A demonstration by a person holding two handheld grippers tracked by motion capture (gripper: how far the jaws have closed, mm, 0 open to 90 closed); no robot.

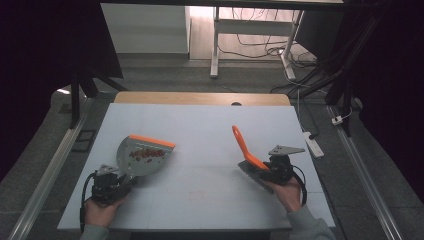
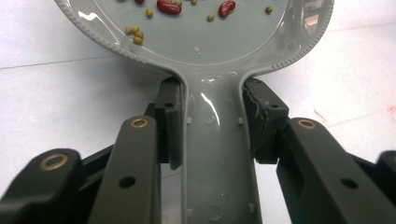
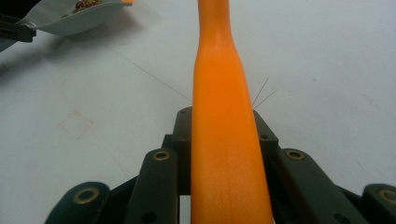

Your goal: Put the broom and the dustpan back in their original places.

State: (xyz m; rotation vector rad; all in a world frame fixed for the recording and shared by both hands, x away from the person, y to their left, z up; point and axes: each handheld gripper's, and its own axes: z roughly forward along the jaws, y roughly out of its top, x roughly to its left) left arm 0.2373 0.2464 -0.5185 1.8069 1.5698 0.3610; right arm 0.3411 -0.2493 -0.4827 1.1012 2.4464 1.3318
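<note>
While the grey dustpan sits over the left half of the table, about midway between the near and far edges, its orange lip points toward the far edge and its pan holds a scatter of red beans and small green ones. Its grey handle runs back toward the near left corner, where the left tool is pressed against it from both sides; the left gripper view shows each black pad flat on a flank of the handle just behind the pan. A hand holds that tool close to the near edge. Well apart, over the right half of the table, the orange brush handle rises at a slant toward the far edge, and the right tool pinches it low down; in the right gripper view the orange handle stands between the two jaws, which close on its sides. A few thin bristles stick out just beside the handle there. The right hand grips that tool near the near right corner, and a grey three-cornered plate sits on top of it. Bare white table lies between dustpan and brush.
</note>
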